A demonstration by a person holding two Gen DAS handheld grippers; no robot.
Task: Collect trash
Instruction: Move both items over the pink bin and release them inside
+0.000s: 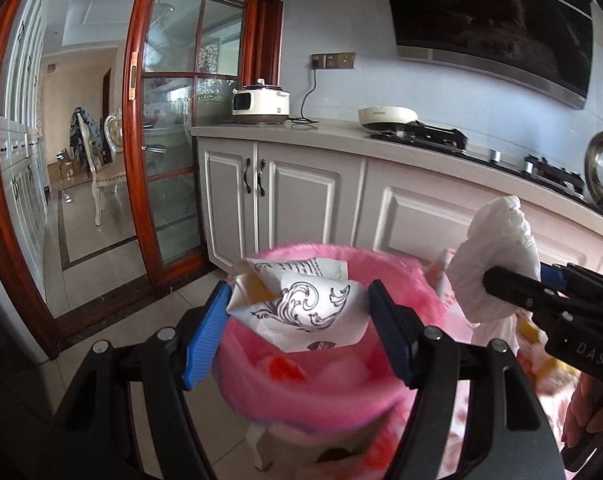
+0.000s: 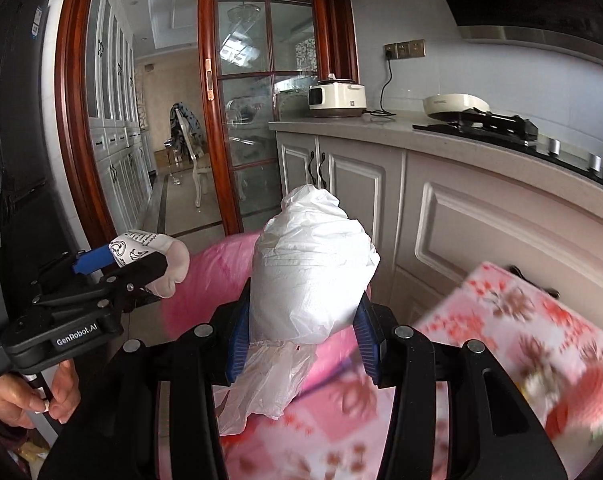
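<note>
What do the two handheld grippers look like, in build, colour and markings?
Both are matte black frames with silver bolts and ribbed blue finger pads. The left gripper reads "GenRobot.AI" in white; the right gripper shows "DAS". No cables show. Bare hands hold them.

a cream cooker (image 1: 261, 105) and pan (image 1: 387, 116) sit on the counter (image 1: 333, 130) beside glass doors (image 1: 169, 120)
</note>
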